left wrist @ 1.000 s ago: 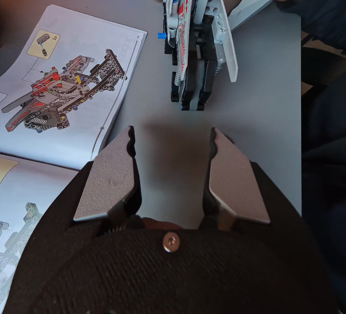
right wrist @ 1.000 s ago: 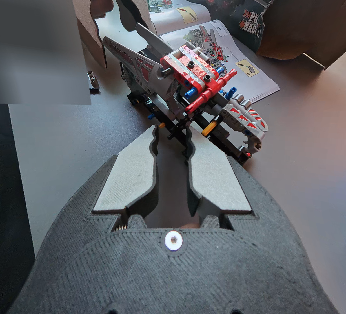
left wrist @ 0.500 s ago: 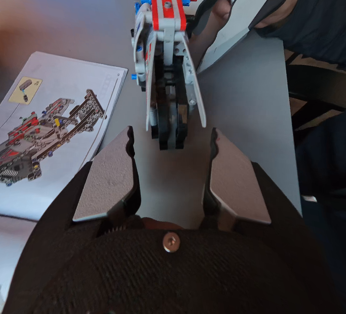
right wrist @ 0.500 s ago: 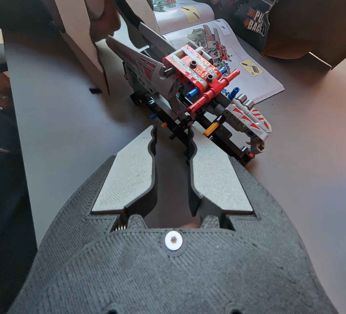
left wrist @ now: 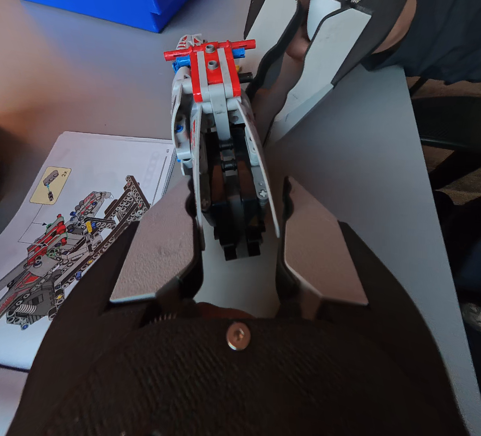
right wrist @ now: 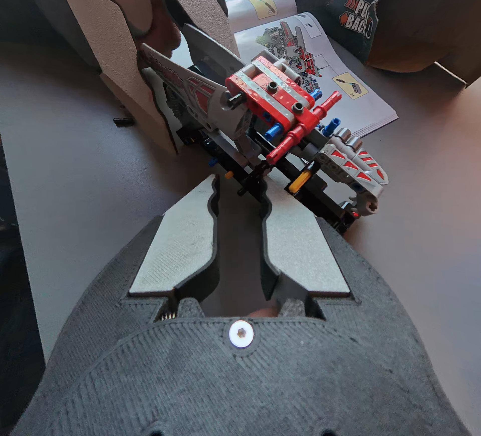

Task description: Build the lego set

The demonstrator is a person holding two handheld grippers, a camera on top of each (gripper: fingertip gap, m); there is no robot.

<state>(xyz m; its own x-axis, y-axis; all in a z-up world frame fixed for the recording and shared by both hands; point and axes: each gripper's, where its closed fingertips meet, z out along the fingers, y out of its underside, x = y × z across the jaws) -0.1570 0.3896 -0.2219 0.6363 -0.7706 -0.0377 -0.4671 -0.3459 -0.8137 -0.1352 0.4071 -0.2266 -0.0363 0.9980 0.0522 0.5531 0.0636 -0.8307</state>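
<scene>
Bracing the half-built red, grey and black lego model (left wrist: 221, 152) mid-table near the right edge, your left gripper (left wrist: 238, 189) straddles its tail, jaws apart; your right gripper (right wrist: 240, 189), slightly parted, grips nothing; next, clamp left.

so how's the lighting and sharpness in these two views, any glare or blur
Left wrist view: the red and grey lego model is sharp, the open left gripper throws soft shadow on the grey table, and the far left corner is blurred with a warm cast. Right wrist view: glare speckles the model's red beams, the right gripper is crisp, and wide-angle bending curves the instruction booklet.
</scene>
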